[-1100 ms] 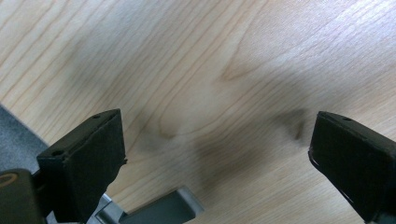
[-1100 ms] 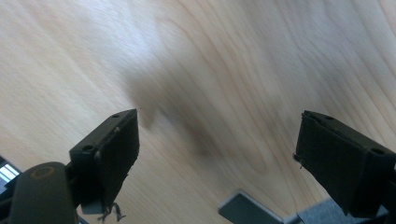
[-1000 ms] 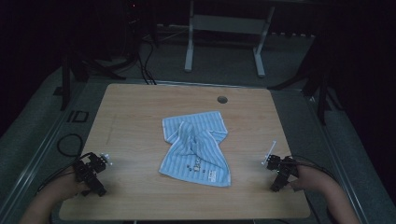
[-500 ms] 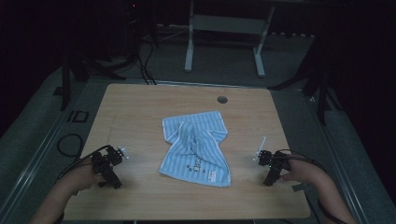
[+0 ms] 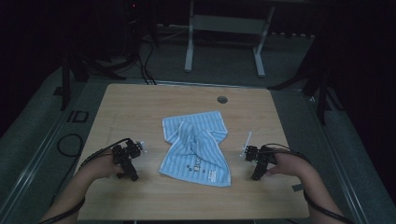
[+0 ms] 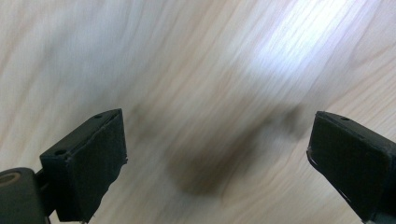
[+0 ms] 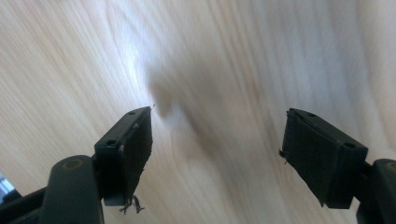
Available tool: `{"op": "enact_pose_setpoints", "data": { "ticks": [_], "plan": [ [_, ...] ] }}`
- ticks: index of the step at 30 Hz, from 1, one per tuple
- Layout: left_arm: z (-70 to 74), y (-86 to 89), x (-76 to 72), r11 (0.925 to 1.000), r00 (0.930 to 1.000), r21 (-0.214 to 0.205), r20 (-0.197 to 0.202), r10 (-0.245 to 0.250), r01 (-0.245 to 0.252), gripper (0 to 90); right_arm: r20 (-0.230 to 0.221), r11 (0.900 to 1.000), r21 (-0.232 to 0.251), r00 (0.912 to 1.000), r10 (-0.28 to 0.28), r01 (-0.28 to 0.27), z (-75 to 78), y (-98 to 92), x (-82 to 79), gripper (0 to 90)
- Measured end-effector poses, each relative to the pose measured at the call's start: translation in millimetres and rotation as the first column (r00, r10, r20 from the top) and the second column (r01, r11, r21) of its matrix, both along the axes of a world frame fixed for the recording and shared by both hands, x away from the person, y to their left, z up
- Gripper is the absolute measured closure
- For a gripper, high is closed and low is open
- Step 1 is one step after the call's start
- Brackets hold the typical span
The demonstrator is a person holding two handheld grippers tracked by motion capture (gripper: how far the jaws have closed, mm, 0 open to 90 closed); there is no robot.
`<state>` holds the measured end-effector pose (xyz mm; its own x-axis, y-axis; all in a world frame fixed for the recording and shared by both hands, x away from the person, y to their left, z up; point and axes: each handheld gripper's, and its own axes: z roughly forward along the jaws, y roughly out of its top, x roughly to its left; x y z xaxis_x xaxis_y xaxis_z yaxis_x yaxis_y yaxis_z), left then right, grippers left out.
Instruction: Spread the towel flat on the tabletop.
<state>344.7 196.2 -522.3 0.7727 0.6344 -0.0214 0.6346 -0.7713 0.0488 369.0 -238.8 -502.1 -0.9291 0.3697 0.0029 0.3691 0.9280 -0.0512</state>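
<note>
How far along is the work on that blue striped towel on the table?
Nothing looks done yet: the blue striped towel lies crumpled mid-table, untouched. In hand is the approach: the left gripper and right gripper flank it over bare wood, both open and empty, the right's jaws having just been closing a little. Left: reaching the towel, gripping it, and probably flattening or folding it.

A light blue towel [image 5: 196,147] with fine white stripes lies rumpled near the middle of the wooden tabletop [image 5: 140,107], a little nearer the front edge than the back. Its upper part is bunched into soft folds and creases, while the lower part spreads flatter toward the front edge, angled slightly to the right. A small printed label with dark marks shows near its lower hem. The cloth rests well apart from the left and right edges.
</note>
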Motion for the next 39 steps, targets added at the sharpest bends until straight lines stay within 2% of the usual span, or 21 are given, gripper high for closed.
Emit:
{"op": "enact_pose_setpoints", "data": {
  "ticks": [2, 6, 8, 12, 17, 18, 19, 20, 21, 23, 26, 27, 31, 32, 34, 36, 38, 39],
  "plan": [
    [1.8, -7.4, 4.1, 0.9998, 0.9997, -0.017, 0.022, -0.014, 0.014, 5.5, 0.011, 0.9998, 0.020, 0.9999, 0.005, -0.005, 1.7, 5.0, 2.4, 24.0],
    [4.7, -24.4, 11.9, 0.9979, 0.9981, -0.032, 0.025, -0.056, 0.057, 5.6, 0.020, 0.9987, 0.040, 0.9993, 0.032, -0.033, 3.5, 15.9, 5.5, 24.0],
    [5.5, -28.8, 13.9, 0.9973, 0.9975, -0.032, 0.028, -0.065, 0.066, 5.6, 0.019, 0.9980, 0.046, 0.9989, 0.043, -0.044, 3.9, 21.9, 6.9, 24.0],
    [8.6, -51.7, 28.2, 0.9946, 0.9943, -0.020, 0.036, -0.101, 0.101, 5.6, 0.024, 0.9957, 0.056, 0.9971, 0.072, -0.073, 4.1, 34.2, 9.7, 24.9],
    [14.1, -74.7, 42.9, 0.9912, 0.9911, -0.036, 0.044, -0.126, 0.127, 5.6, 0.019, 0.9919, 0.090, 0.9959, 0.089, -0.090, 3.4, 49.1, 15.2, 26.8],
    [14.1, -74.7, 42.9, 0.9912, 0.9911, -0.036, 0.044, -0.126, 0.127, 5.7, 0.025, 0.9908, 0.091, 0.9948, 0.098, -0.100, 2.9, 51.9, 16.7, 29.1],
    [17.3, -82.5, 48.1, 0.9898, 0.9878, -0.025, 0.072, -0.138, 0.140, 7.8, 0.028, 0.9906, 0.091, 0.9946, 0.100, -0.102, 2.5, 54.6, 18.4, 29.8],
    [19.2, -85.6, 51.1, 0.9899, 0.9871, -0.035, 0.088, -0.134, 0.137, 13.1, 0.032, 0.9908, 0.090, 0.9947, 0.098, -0.101, 2.4, 57.3, 19.9, 30.4],
    [21.6, -87.8, 54.9, 0.9895, 0.9879, -0.051, 0.084, -0.131, 0.135, 15.8, 0.039, 0.9908, 0.091, 0.9946, 0.096, -0.100, 2.8, 59.5, 22.0, 32.0],
    [24.7, -92.0, 61.1, 0.9883, 0.9878, -0.074, 0.091, -0.126, 0.133, 16.0, 0.052, 0.9892, 0.108, 0.9942, 0.095, -0.100, 4.7, 62.9, 27.9, 34.4],
    [27.1, -96.1, 66.5, 0.9870, 0.9856, -0.083, 0.110, -0.128, 0.137, 22.5, 0.068, 0.9868, 0.136, 0.9945, 0.080, -0.089, 8.9, 68.4, 38.1, 38.0],
    [28.8, -99.7, 73.3, 0.9862, 0.9870, -0.103, 0.109, -0.118, 0.129, 22.5, 0.071, 0.9858, 0.144, 0.9945, 0.077, -0.087, 9.8, 70.9, 41.1, 38.5],
    [28.3, -108.3, 83.3, 0.9854, 0.9848, -0.109, 0.128, -0.117, 0.131, 27.6, 0.074, 0.9834, 0.161, 0.9946, 0.074, -0.085, 11.3, 82.2, 52.2, 39.5],
    [27.8, -109.9, 85.8, 0.9829, 0.9837, -0.118, 0.129, -0.126, 0.141, 27.6, 0.080, 0.9808, 0.175, 0.9942, 0.072, -0.085, 11.4, 84.4, 55.4, 39.6],
    [25.2, -112.0, 89.6, 0.9736, 0.9769, -0.145, 0.147, -0.155, 0.176, 27.7, 0.090, 0.9733, 0.218, 0.9946, 0.053, -0.071, 11.9, 88.0, 61.8, 39.5],
    [21.3, -114.3, 95.4, 0.9758, 0.9801, -0.153, 0.147, -0.134, 0.156, 30.9, 0.090, 0.9664, 0.251, 0.9953, 0.035, -0.057, 10.9, 90.1, 67.3, 39.5],
    [18.0, -117.2, 100.7, 0.9748, 0.9818, -0.164, 0.140, -0.128, 0.151, 32.2, 0.086, 0.9600, 0.277, 0.9961, 0.020, -0.043, 9.0, 92.1, 71.6, 40.1],
    [17.1, -118.5, 103.3, 0.9748, 0.9809, -0.163, 0.146, -0.128, 0.152, 32.3, 0.090, 0.9583, 0.283, 0.9958, 0.014, -0.039, 8.1, 93.2, 73.2, 41.0]
  ]
}}
